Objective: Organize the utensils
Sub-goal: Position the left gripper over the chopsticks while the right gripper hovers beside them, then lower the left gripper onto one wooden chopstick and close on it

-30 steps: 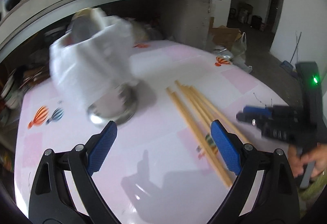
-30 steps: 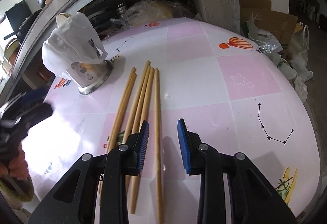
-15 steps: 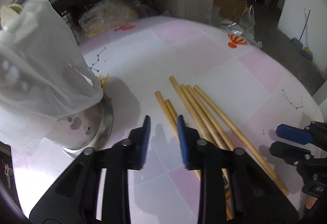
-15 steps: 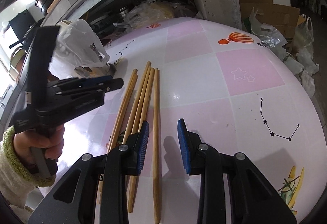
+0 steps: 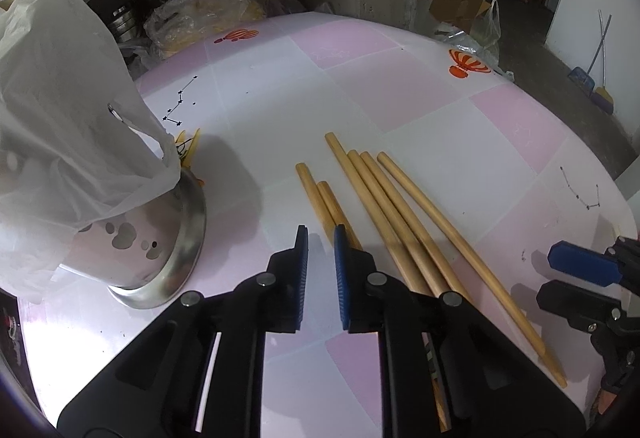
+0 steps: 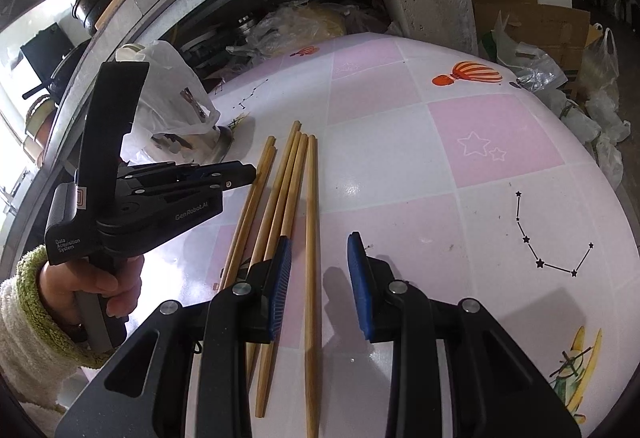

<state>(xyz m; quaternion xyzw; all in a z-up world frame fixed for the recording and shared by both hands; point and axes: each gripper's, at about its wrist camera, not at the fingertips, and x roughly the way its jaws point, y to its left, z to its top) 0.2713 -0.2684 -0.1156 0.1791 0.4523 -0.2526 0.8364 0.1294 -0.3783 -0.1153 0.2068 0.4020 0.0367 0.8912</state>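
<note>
Six long wooden chopsticks (image 5: 404, 222) lie flat on a desk (image 5: 360, 86) covered in pink and white squares, fanned slightly, two shorter-looking ones on the side nearest a single metal holder (image 5: 160, 258) with punched holes. That holder stands upright on the desk with one thin white plastic bag (image 5: 60, 110) draped over its top. Two hand-held tools are in view. The left tool (image 5: 320, 234) points steeply down at the near ends of the two leftmost chopsticks; its jaws have just been closing and now stand nearly together with only a thin gap, and nothing is visibly caught between the blue pads. From the other side, a hand (image 6: 96, 286) in a fuzzy cream and green sleeve (image 6: 28, 334) grips its handle, and its black body reads "GenRobot.AI" and "Data Acquisition System". The right tool (image 6: 316, 250) hovers low over the far ends of the chopsticks with its jaws partly apart, released; one chopstick runs on the desk under the gap between them, and I cannot tell whether the pads touch it. Printed on the desk cover are two orange striped hot-air balloons (image 6: 472, 72), two star constellations (image 6: 552, 238), a pair of white stars and a yellow aeroplane (image 6: 576, 362). Behind the desk sit several plastic bags and cardboard boxes.
</note>
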